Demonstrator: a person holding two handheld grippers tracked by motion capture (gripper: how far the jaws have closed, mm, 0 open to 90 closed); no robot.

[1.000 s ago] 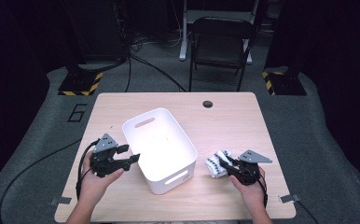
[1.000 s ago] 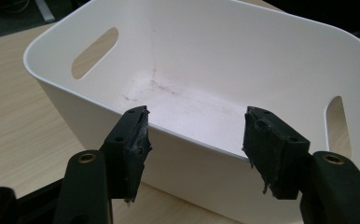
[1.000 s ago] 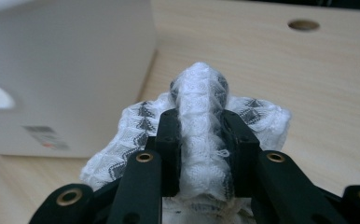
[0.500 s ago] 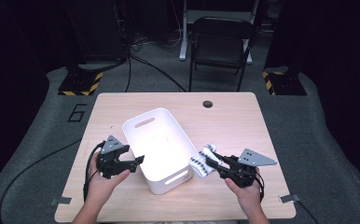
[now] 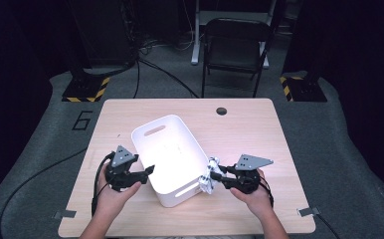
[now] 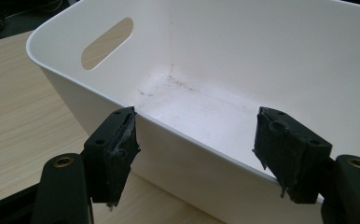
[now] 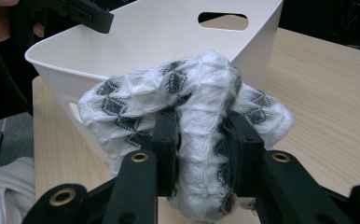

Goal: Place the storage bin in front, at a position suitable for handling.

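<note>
In the high view, the person's forearms come in over the near edge of the counter (image 5: 259, 119), one on each side of a white bin (image 5: 172, 159) that stands slantwise near the middle. The left hand (image 5: 111, 195) holds the left tongs (image 5: 149, 170) level, tips pointing at the bin's left wall; their jaws have just been opening and stand apart, nothing between them. The right hand (image 5: 252, 191) holds the right tongs (image 5: 211, 175) level too, pointing left at the bin's near right corner, clamped on a white-and-black knitted cloth (image 5: 208, 178) that hangs just beside the bin's outer wall. On the floor mat left of the counter a "6" (image 5: 82, 120) is marked.

In the left gripper view, both black jaws stand wide, straddling the bin's rim (image 6: 192, 135); whether they touch it I cannot tell. The bin's floor is bare and slightly smudged.

In the right gripper view, the jaws pinch the bunched cloth (image 7: 187, 112) in front of the bin's wall (image 7: 169, 32), above the counter's near edge.
</note>
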